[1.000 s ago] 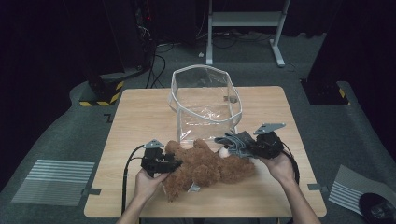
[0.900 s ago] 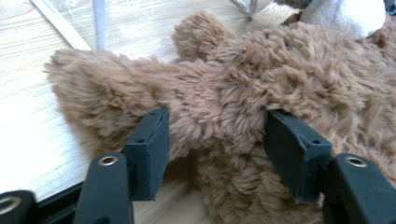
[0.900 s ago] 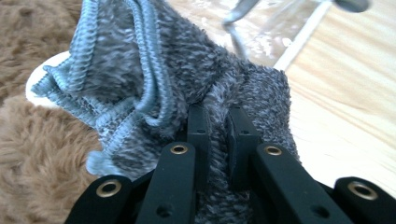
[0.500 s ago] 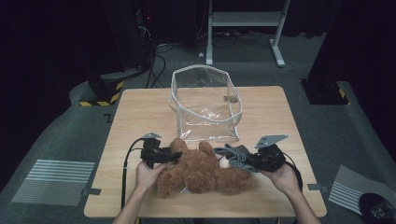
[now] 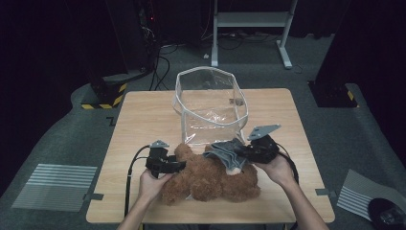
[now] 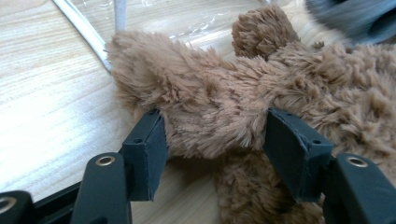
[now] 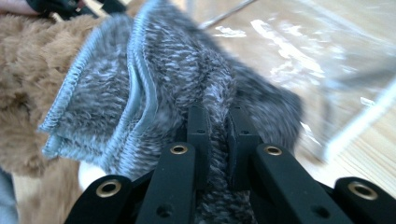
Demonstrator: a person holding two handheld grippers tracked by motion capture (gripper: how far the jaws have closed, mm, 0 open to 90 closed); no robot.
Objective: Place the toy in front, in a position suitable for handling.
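Handling soft brown plush teddy bear [image 5: 210, 177]: light, squashy. Left gripper [image 6: 215, 144] straddles limb, jaws just closing; right gripper [image 7: 217, 140] clamped on grey knit cloth [image 7: 140, 93].

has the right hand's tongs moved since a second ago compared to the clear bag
Yes. In the high view the right tongs, shut on the grey cloth, dipped toward the near table edge and have come back up toward the clear bag, ending close to where they began.

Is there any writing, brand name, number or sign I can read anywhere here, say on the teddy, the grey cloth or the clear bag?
None: no readable text on the brown teddy bear, the grey cloth or the clear plastic bag.
The yellow-and-black hazard stripes on the floor are a pattern, not words.
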